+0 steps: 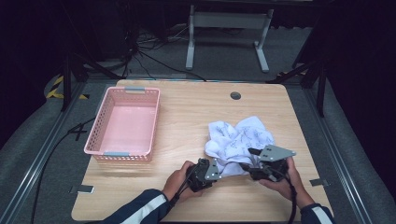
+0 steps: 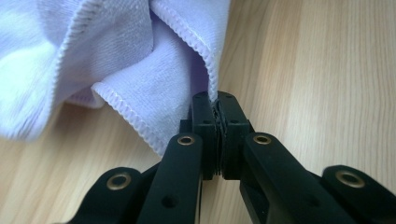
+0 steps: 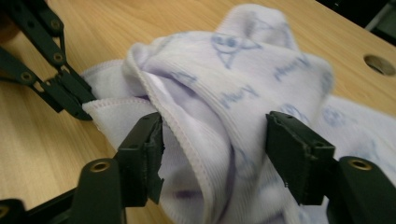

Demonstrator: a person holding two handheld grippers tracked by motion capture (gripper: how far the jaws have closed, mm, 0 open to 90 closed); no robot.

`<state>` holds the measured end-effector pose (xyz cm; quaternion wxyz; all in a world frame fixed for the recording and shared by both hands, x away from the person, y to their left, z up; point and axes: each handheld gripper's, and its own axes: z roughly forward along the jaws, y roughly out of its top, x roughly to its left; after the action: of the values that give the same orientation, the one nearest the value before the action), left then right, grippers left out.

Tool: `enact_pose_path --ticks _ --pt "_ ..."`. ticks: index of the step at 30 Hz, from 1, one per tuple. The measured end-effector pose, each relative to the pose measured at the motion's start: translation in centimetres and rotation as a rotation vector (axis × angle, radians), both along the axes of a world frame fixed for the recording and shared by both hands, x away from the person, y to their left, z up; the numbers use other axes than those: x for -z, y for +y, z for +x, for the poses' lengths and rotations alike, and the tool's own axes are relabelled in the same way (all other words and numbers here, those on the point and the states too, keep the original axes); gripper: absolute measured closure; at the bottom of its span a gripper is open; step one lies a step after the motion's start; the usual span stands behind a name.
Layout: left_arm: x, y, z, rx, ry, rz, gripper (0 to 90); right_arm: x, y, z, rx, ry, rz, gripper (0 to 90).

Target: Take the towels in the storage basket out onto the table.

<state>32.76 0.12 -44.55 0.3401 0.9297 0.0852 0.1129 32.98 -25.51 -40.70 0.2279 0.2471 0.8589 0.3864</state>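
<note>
Looking down from the high view, one crumpled white towel [image 1: 238, 140] sits on the worktop [image 1: 187, 112] right of one empty pink basket [image 1: 125, 123], and both tools work its near edge, probably to spread or fold it. Over in the left gripper view, the left tool [image 2: 216, 105] is clenched tight on the stitched hem, likely so a corner stays pinned. Then the right gripper view has the right tool [image 3: 212, 154] released, jaws standing apart around a bunched fold, pads not pressing it.

Table evenly lit, surroundings dark; close cloth folds blurred.
</note>
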Motion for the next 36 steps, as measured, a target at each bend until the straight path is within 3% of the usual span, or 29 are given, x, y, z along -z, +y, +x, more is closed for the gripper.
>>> enact_pose_path --ticks 2,3,4,5,7,8,9,11,12,13,14,16,17,18,19,20,21,22,23,25,26,28,29,30,31,32,33,35,36 --pt "-0.2 1.0 -0.1 -0.009 -0.007 0.008 87.8 0.4 1.7 0.3 -0.003 0.005 -0.079 45.1" --pt "-0.2 1.6 -0.1 -0.023 -0.013 0.009 87.7 0.7 2.3 0.6 -0.004 0.000 -0.100 58.0" --pt "-0.2 2.2 -0.2 -0.041 -0.006 0.012 87.7 0.9 2.6 0.8 -0.013 0.014 -0.090 69.7" --pt "-0.2 2.8 -0.3 -0.056 -0.009 0.019 87.7 0.9 2.7 1.0 -0.028 0.027 -0.076 74.9" --pt "-0.2 4.4 -0.4 -0.089 -0.032 0.039 87.7 0.6 2.6 0.8 -0.081 0.038 -0.050 77.3" --pt "-0.2 4.4 -0.4 -0.089 -0.032 0.039 87.8 0.2 2.4 0.4 -0.121 0.047 -0.022 77.4" --pt "-0.5 6.1 -0.5 -0.129 -0.025 0.018 87.8 -0.2 2.0 -0.2 -0.172 0.050 0.011 77.2" --pt "-1.0 7.6 -0.9 -0.159 -0.033 0.001 87.8 -0.7 1.4 -1.0 -0.250 0.065 0.062 77.1" --pt "-1.3 8.9 -1.2 -0.178 -0.058 0.010 87.8 -0.9 1.3 -1.3 -0.281 0.074 0.077 77.0" --pt "-1.3 8.9 -1.2 -0.178 -0.058 0.010 87.8 -0.9 1.3 -1.3 -0.281 0.074 0.077 77.0" --pt "-1.5 9.7 -1.4 -0.194 -0.065 0.030 87.8 -1.3 1.1 -2.1 -0.327 0.056 0.063 76.2" --pt "-1.5 11.7 -1.7 -0.250 -0.063 0.016 87.8 -1.8 0.4 -2.8 -0.364 0.054 0.078 78.2" --pt "-1.3 13.4 -2.0 -0.296 -0.062 0.007 87.9 -1.7 -0.1 -3.7 -0.429 0.056 0.066 80.3" --pt "-1.3 13.4 -2.0 -0.296 -0.062 0.007 87.9 -1.7 -0.1 -3.7 -0.429 0.056 0.066 80.3" --pt "-1.2 15.2 -2.1 -0.344 -0.075 0.021 87.9 -1.0 -0.3 -4.5 -0.508 0.095 0.038 80.3" --pt "-1.2 15.2 -2.1 -0.344 -0.075 0.021 87.9 -1.0 -0.3 -4.5 -0.508 0.095 0.038 80.3" --pt "-1.2 16.2 -2.1 -0.377 -0.100 0.050 87.9 -0.6 -0.3 -4.9 -0.531 0.109 0.012 80.3" --pt "-1.2 17.1 -2.2 -0.407 -0.099 0.069 87.9 0.1 -0.3 -5.2 -0.564 0.137 -0.037 80.2" --pt "-1.2 18.1 -2.2 -0.432 -0.089 0.044 87.9 0.6 -0.3 -5.5 -0.583 0.165 -0.063 80.2" --pt "-1.2 19.8 -2.3 -0.471 -0.089 0.039 87.9 1.6 -0.5 -5.5 -0.590 0.207 -0.098 79.9" --pt "-1.2 21.2 -2.5 -0.493 -0.070 -0.008 87.8 2.3 -0.8 -5.4 -0.581 0.236 -0.101 78.8" --pt "-1.3 21.8 -2.7 -0.500 -0.064 -0.028 87.8 2.5 -0.9 -5.1 -0.561 0.237 -0.103 76.6" --pt "-1.2 22.5 -3.0 -0.503 -0.052 -0.034 87.7 2.8 -1.2 -4.7 -0.526 0.251 -0.078 73.7" --pt "-1.2 22.5 -3.0 -0.503 -0.052 -0.034 86.8 2.8 -1.2 -4.7 -0.526 0.251 -0.078 73.7" --pt "-1.0 22.6 -3.0 -0.481 -0.026 -0.042 86.8 2.8 -1.2 -4.7 -0.523 0.248 -0.070 63.7" --pt "-0.8 22.4 -3.3 -0.489 -0.052 -0.054 80.5 2.6 -1.2 -4.6 -0.495 0.236 -0.068 54.5" --pt "-0.8 22.2 -3.5 -0.502 -0.056 -0.053 73.7 2.2 -1.4 -4.6 -0.479 0.235 -0.043 54.7" --pt "-1.0 21.7 -3.7 -0.460 -0.064 -0.068 68.3 1.0 -2.4 -4.5 -0.424 0.183 0.007 45.5" --pt "-1.3 21.3 -3.9 -0.446 -0.084 -0.066 61.8 0.4 -3.0 -4.3 -0.380 0.173 0.046 47.8"
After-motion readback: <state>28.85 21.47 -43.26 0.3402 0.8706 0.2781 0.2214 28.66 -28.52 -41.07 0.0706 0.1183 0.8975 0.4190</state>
